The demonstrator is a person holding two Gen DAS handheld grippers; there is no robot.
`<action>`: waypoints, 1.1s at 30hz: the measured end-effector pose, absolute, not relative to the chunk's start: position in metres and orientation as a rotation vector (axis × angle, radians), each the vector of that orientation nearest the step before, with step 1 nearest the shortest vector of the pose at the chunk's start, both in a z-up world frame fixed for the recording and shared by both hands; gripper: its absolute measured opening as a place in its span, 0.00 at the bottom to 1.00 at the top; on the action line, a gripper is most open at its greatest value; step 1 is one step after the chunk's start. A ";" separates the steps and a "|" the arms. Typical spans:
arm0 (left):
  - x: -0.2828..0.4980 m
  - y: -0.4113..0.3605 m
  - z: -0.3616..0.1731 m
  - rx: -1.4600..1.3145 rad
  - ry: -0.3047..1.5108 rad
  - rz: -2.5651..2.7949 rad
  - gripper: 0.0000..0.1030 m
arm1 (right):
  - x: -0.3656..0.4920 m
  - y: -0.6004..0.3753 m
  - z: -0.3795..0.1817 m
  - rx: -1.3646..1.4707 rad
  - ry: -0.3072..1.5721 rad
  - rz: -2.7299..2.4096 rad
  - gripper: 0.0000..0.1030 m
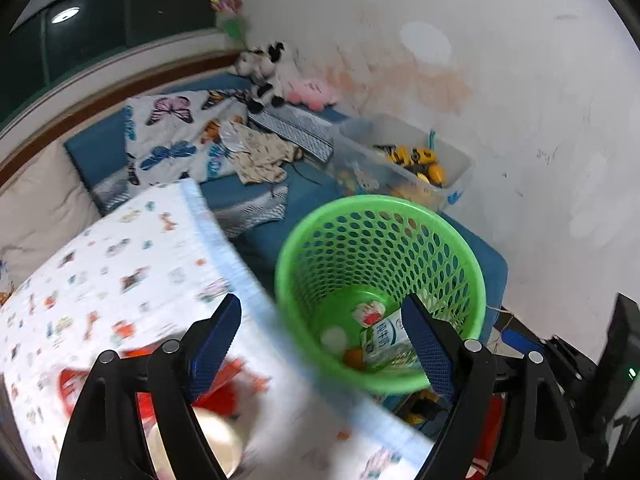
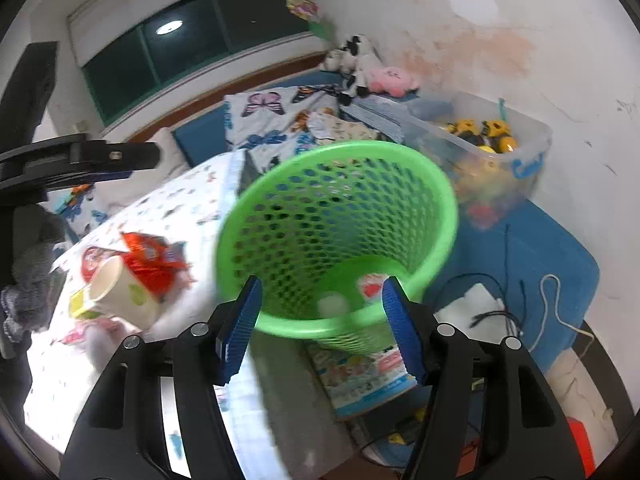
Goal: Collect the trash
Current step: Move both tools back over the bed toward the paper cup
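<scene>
A green perforated basket [image 1: 380,240] stands beside the table with the patterned cloth [image 1: 120,260]. Inside it lie a milk carton [image 1: 386,340], a red-and-white wrapper [image 1: 368,313], a white round piece [image 1: 334,338] and something orange [image 1: 354,358]. My left gripper [image 1: 322,346] is open and empty, above the table's edge and the basket's near rim. On the cloth sit a red wrapper [image 2: 154,266] and a paper cup [image 2: 120,294] lying on its side. My right gripper [image 2: 322,328] is open over the near rim of the basket [image 2: 340,208], with nothing held.
A clear bin of yellow toys [image 2: 492,148] stands against the white wall behind the basket. Blue cushions [image 1: 280,196] carry butterfly-print cloth, clothes and plush toys. A printed box [image 2: 360,376] lies under the basket, with cables [image 2: 496,312] to the right.
</scene>
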State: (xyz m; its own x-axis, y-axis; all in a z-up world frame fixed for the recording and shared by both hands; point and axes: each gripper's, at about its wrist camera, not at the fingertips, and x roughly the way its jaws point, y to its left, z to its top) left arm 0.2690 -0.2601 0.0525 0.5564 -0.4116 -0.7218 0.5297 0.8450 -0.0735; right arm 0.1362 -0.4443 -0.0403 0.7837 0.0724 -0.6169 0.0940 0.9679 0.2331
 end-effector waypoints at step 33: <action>0.138 0.026 -0.012 -0.066 0.819 -0.243 0.78 | 0.194 -0.218 -0.044 -0.020 0.758 0.368 0.73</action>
